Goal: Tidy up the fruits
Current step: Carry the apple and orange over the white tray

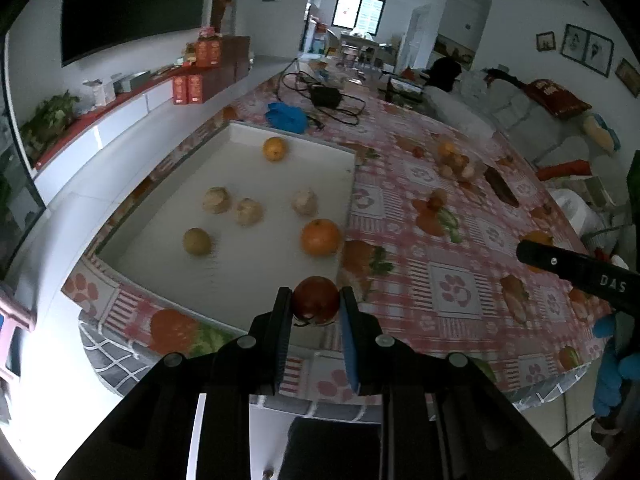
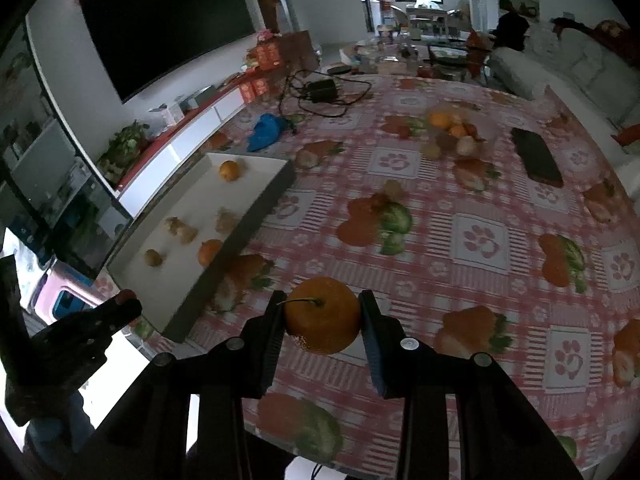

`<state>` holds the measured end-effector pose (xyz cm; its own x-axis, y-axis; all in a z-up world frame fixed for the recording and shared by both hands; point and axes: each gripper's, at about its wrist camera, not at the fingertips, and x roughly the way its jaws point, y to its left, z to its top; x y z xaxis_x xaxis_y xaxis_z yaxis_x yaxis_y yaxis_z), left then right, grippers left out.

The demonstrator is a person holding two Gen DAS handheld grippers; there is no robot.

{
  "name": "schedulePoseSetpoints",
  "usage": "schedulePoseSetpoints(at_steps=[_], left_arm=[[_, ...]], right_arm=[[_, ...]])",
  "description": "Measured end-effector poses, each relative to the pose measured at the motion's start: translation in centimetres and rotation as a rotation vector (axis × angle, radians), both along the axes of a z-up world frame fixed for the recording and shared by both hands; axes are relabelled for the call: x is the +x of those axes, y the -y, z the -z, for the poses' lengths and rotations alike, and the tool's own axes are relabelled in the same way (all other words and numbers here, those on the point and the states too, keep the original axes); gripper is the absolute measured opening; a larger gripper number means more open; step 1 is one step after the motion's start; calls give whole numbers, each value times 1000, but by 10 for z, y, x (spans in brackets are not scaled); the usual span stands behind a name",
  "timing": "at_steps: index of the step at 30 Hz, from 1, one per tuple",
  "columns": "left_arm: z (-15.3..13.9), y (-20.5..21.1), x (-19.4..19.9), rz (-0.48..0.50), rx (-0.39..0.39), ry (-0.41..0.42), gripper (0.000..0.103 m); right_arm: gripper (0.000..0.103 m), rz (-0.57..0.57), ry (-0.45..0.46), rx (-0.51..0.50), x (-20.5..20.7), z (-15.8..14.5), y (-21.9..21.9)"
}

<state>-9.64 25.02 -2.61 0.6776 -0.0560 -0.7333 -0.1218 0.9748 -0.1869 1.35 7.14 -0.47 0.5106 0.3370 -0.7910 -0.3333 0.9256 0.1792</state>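
My left gripper (image 1: pixel 316 300) is shut on a red apple (image 1: pixel 316 299), held above the near edge of the white tray (image 1: pixel 256 304). The tray holds two oranges (image 1: pixel 321 237), several pale round fruits (image 1: pixel 248 211) and a greenish fruit (image 1: pixel 197 241). My right gripper (image 2: pixel 323 312) is shut on an orange (image 2: pixel 323 315) with a stem, held above the tablecloth to the right of the tray (image 2: pixel 256 208). A pile of loose fruit (image 2: pixel 452 130) lies on the table further back; it also shows in the left wrist view (image 1: pixel 456 162).
The round table has a pink checked cloth (image 2: pixel 480 240). A dark flat phone-like object (image 2: pixel 536 156), a blue bag (image 2: pixel 266 130) and a black adapter with cables (image 2: pixel 322 90) lie on it. The left gripper shows at the left edge (image 2: pixel 80 340). A sofa stands at the right.
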Motion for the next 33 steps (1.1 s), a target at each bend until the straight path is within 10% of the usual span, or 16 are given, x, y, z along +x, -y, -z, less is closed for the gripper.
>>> schedulePoseSetpoints(at_steps=[33], left_arm=[[36, -90, 61, -106, 51, -61, 25]], right_arm=[[38, -280, -74, -104, 46, 49, -189]])
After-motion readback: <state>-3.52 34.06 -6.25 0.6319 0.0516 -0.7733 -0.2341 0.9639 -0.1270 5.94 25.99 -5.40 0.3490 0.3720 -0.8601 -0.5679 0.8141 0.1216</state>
